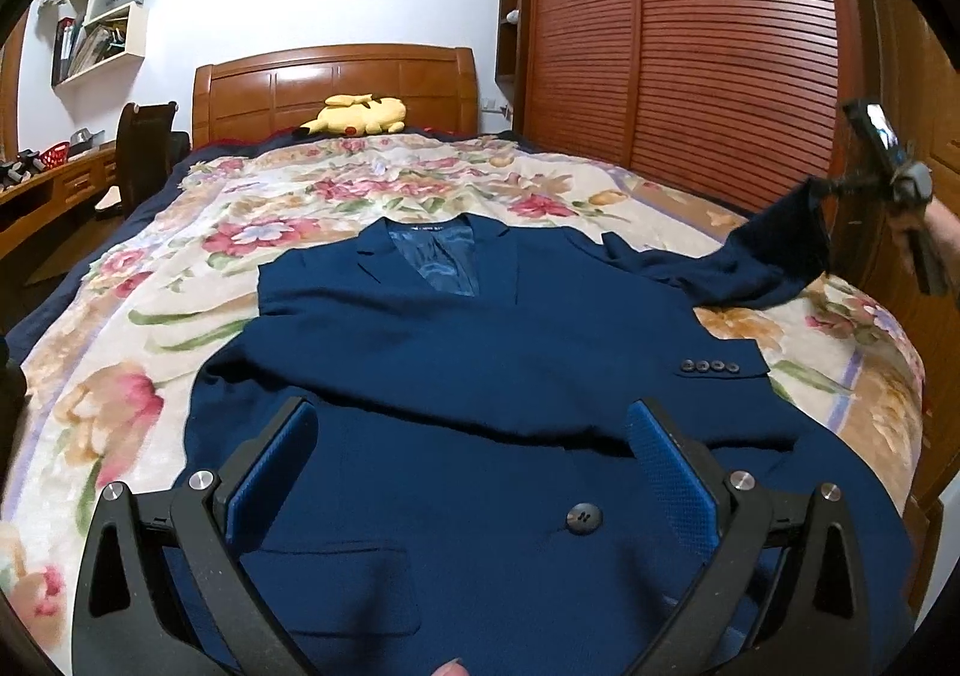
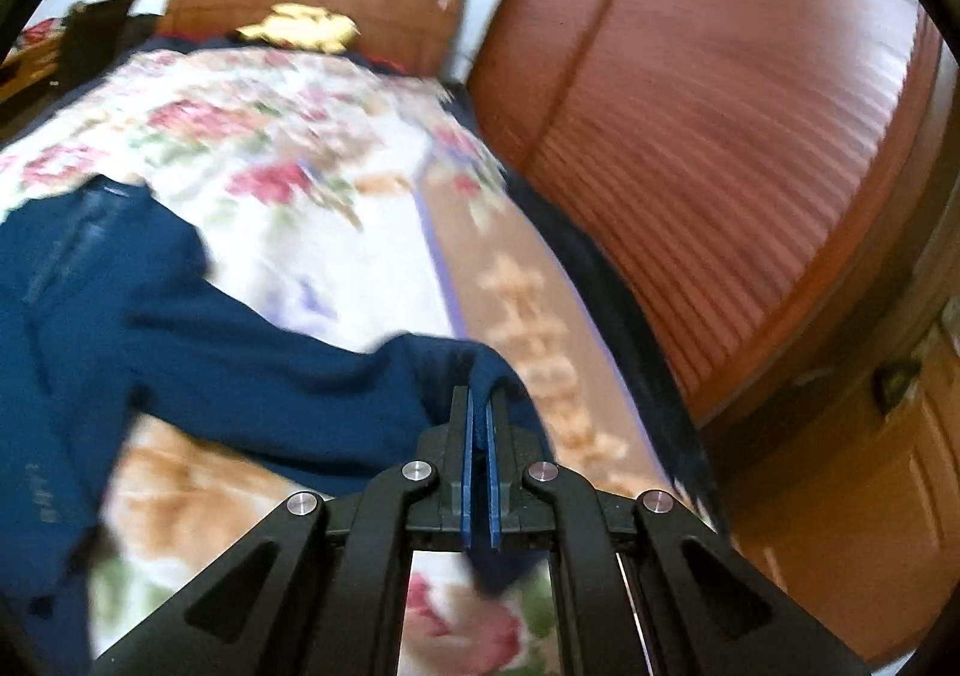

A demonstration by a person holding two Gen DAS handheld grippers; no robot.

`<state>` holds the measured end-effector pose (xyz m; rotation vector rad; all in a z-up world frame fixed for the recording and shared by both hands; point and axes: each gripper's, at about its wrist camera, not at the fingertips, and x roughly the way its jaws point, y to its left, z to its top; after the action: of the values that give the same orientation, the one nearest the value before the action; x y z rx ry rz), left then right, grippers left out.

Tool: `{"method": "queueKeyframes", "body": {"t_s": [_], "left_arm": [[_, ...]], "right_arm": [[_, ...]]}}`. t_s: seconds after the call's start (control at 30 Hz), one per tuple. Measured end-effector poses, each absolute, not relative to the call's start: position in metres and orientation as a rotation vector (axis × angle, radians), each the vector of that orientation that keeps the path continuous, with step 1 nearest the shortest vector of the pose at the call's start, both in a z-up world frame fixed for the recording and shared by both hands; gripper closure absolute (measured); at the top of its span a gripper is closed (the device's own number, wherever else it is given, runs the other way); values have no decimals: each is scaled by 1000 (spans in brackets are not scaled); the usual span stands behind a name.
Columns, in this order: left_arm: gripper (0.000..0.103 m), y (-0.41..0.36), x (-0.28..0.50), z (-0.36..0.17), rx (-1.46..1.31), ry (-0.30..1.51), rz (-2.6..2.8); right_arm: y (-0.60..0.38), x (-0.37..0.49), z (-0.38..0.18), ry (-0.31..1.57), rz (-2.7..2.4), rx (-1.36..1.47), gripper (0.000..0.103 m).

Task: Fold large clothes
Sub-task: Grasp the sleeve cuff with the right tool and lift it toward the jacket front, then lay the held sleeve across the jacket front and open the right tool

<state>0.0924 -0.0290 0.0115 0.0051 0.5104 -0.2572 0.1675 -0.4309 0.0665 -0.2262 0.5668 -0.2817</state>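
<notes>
Room: you stand at a bed (image 1: 180,280) with a floral cover, a louvred wardrobe (image 1: 690,45) alongside.
Jacket: your navy jacket (image 1: 480,352) lies face up on the bed, one sleeve already folded across the chest.
Left claw (image 1: 474,472): released, hovering over the hem.
Right claw (image 2: 480,418): clenched on the other sleeve (image 2: 300,376), lifted off the bed.
Risk: if you pull hard, the whole jacket could drag and the folded sleeve slide off.
Containers: wall shelves (image 1: 102,27) hold papers; contents unclear.
</notes>
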Motion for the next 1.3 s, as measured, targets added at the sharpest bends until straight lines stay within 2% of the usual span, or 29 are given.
{"method": "queueKeyframes", "body": {"t_s": [0.3, 0.7, 1.03, 1.3], "left_arm": [[0, 5, 77, 18, -8, 496, -209], [0, 45, 65, 18, -7, 491, -149], [0, 79, 60, 17, -47, 488, -96], [0, 89, 61, 17, -67, 474, -78]], "right_arm": [[-318, 124, 119, 444, -129, -346, 100], [-215, 70, 145, 351, 139, -417, 100], [-161, 18, 163, 255, 328, -450, 100], [-163, 27, 147, 301, 401, -463, 100]]}}
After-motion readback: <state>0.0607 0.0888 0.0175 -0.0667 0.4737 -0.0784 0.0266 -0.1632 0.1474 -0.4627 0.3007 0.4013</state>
